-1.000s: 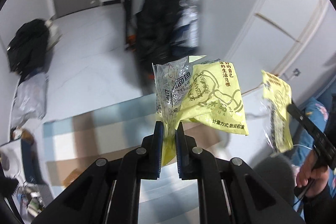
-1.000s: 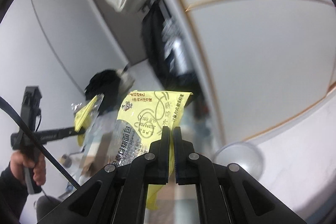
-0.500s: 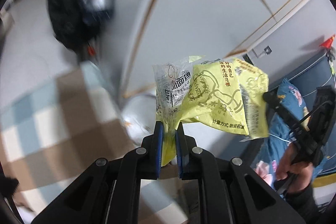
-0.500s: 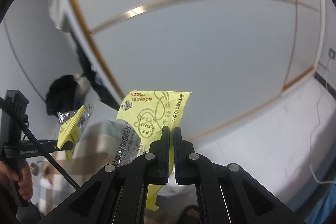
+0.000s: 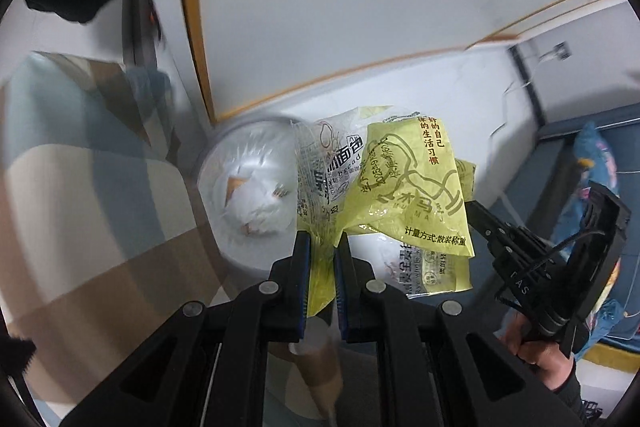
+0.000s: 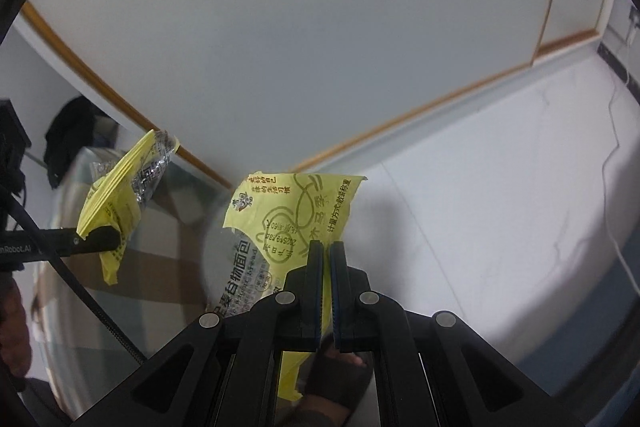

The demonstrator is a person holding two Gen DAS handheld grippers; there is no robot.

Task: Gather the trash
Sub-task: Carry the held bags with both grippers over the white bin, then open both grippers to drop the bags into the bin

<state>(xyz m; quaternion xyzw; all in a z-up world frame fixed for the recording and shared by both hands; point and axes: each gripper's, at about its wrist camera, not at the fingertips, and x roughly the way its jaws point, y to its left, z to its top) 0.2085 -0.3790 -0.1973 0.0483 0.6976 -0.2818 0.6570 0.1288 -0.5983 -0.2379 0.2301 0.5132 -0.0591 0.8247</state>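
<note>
My left gripper (image 5: 322, 241) is shut on a yellow and clear bread wrapper (image 5: 404, 187) and holds it just above a round white trash bin (image 5: 248, 195) lined with a white bag. My right gripper (image 6: 326, 247) is shut on a second yellow and clear bread wrapper (image 6: 288, 215). In the left wrist view the right gripper (image 5: 476, 213) comes in from the right, its wrapper (image 5: 432, 267) behind the first one. In the right wrist view the left gripper (image 6: 108, 239) and its wrapper (image 6: 120, 191) sit at the left. The bin (image 6: 224, 259) is partly hidden behind the second wrapper.
A checked blue and brown rug (image 5: 80, 187) lies left of the bin. A white wall with a wooden trim (image 5: 192, 27) stands behind it. A blue sofa with a patterned cushion (image 5: 596, 163) is at the right. White floor (image 6: 500, 187) spreads to the right.
Both grippers have swung right and tilted down with their wrappers. The trash bin has come into view below the left wrapper, and the two wrappers now overlap.
</note>
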